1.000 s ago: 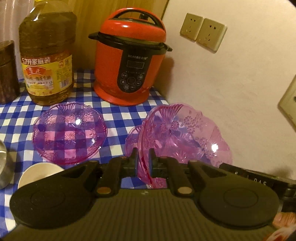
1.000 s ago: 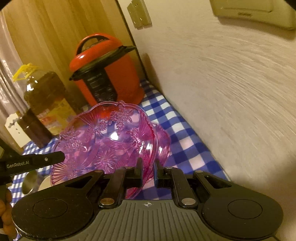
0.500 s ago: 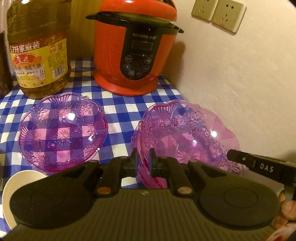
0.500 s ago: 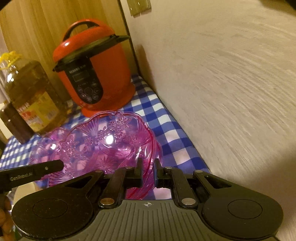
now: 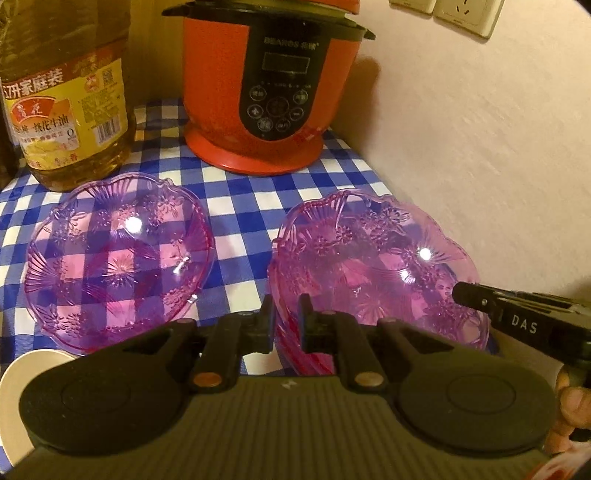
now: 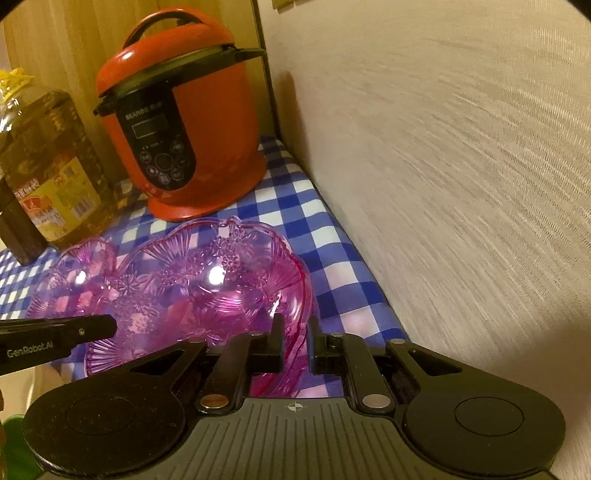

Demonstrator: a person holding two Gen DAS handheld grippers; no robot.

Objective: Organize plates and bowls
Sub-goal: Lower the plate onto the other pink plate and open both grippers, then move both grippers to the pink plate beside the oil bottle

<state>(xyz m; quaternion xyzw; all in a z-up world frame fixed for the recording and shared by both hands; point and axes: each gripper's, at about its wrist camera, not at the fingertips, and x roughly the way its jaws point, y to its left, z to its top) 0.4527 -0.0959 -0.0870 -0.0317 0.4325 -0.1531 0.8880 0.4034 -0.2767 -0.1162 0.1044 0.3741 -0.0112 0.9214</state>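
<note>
held pink bowl (image 5: 373, 269) on checked cloth (image 5: 236, 206) by right wall, my grippers clamp its rim | left gripper (image 5: 286, 325) pinches near-left rim | right gripper (image 6: 295, 341) pinches near-right rim | second pink bowl (image 5: 114, 254) just left, apart | red cooker (image 5: 273, 85) far | oil bottle (image 5: 66, 92) far left

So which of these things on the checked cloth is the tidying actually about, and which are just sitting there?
Part of the job:
- held pink bowl, rim gripped by left fingers and right fingers
- second pink bowl
- white dish, edge only

Just lying about:
- red cooker
- oil bottle
- wall sockets
</note>
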